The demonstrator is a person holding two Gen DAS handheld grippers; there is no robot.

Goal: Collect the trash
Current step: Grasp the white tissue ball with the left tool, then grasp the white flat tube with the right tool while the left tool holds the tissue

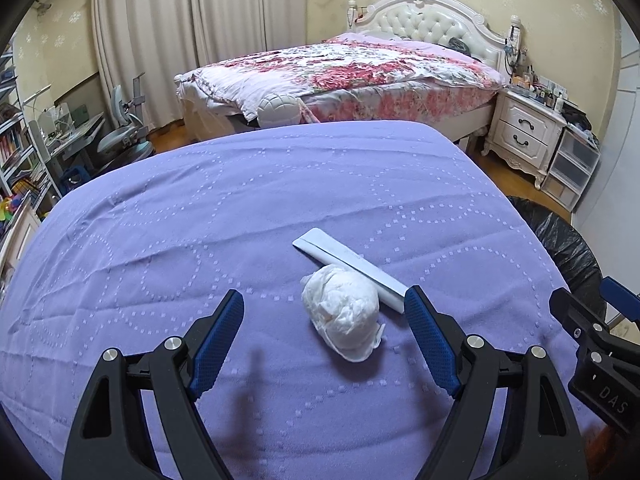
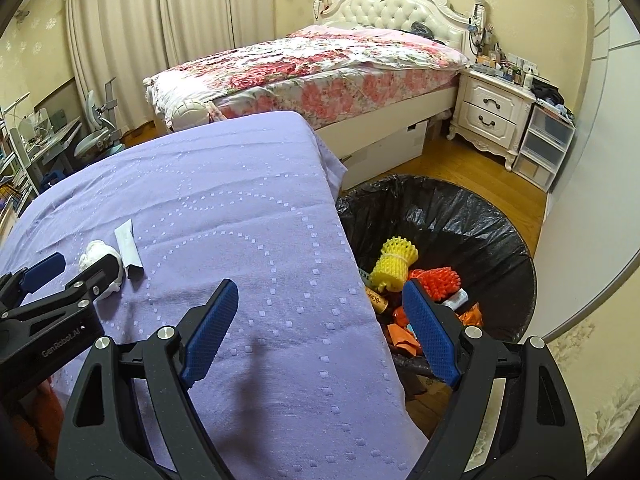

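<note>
Bedroom walls in pale patterned paper and cream curtains frame a worktop (image 1: 160, 240) draped in a lilac cloth stitched with dotted rings, which serves as the landmark for everything else. Beyond the worktop's far left corner sit a cluttered desk (image 1: 68, 128) and a pale swivel chair (image 1: 124, 136). Straight behind the worktop stands a bed (image 1: 344, 72) with a rose-print quilt and a white tufted headboard. On the worktop, toward its near right part, lies a crumpled white tissue wad (image 1: 340, 316), and touching its far right side is a flat white paper strip (image 1: 348, 266), angled across the cloth. The left gripper (image 1: 324, 310) hangs over the worktop with its jaws spread wide; the wad lies between the blue pads, neither pad touching it. Further right, the right gripper (image 2: 320, 300) also stands wide apart and holds nothing, one finger over the worktop's right edge, the other over a bin lined with a black bag (image 2: 460, 208). That bin stands on the wooden floor just beside the worktop's right edge and holds a yellow foam net (image 2: 394, 264), an orange one (image 2: 440, 280) and orange wrappers (image 2: 404, 340). Behind the bin, right of the bed, is a white nightstand (image 2: 492, 116) with two drawers
</note>
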